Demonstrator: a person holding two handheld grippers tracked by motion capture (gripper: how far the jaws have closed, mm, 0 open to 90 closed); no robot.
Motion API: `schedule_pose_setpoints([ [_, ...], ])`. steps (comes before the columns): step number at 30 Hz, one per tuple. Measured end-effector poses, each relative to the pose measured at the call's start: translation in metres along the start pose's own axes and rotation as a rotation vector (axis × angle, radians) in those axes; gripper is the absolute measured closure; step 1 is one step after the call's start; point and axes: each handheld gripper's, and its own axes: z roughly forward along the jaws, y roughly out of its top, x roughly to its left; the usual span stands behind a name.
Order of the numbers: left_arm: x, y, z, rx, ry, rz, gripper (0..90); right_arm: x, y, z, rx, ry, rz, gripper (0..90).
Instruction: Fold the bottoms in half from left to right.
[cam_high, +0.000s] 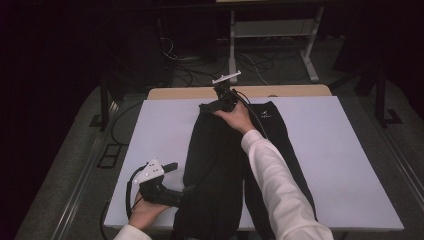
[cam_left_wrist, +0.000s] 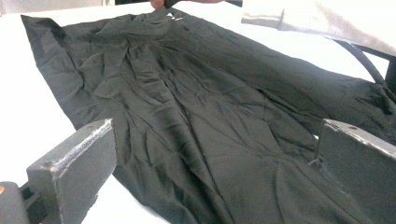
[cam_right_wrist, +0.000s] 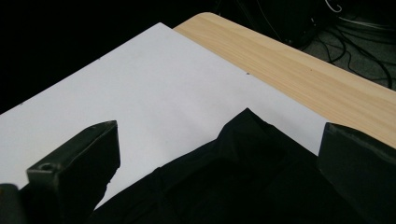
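Black crumpled garment (cam_high: 220, 165) flat on white worktop (cam_high: 340, 165); left tool (cam_high: 181, 181) at near hem, right tool (cam_high: 212, 106) at far edge, both gaping.

One black garment (cam_high: 225, 165) lies on one white sheet (cam_high: 330, 155), which covers one wooden counter (cam_high: 300, 91). Two tongs are in view, the left tongs (cam_high: 176, 166) and the right tongs (cam_high: 206, 107), each held by one hand, so two hands and two white sleeves. One white-framed table (cam_high: 272, 37) stands behind, on the floor.
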Motion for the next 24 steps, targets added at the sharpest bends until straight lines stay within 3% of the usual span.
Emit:
schedule_pose_setpoints([
  [23,0.0,0.0,0.0,0.0,-0.008,-0.004,0.0,-0.004,-0.006,0.045,0.048,0.0,0.031,0.0],
  [24,0.0,0.0,0.0,0.001,-0.009,-0.004,0.0,-0.003,-0.006,0.048,0.073,-0.027,0.021,0.0],
])
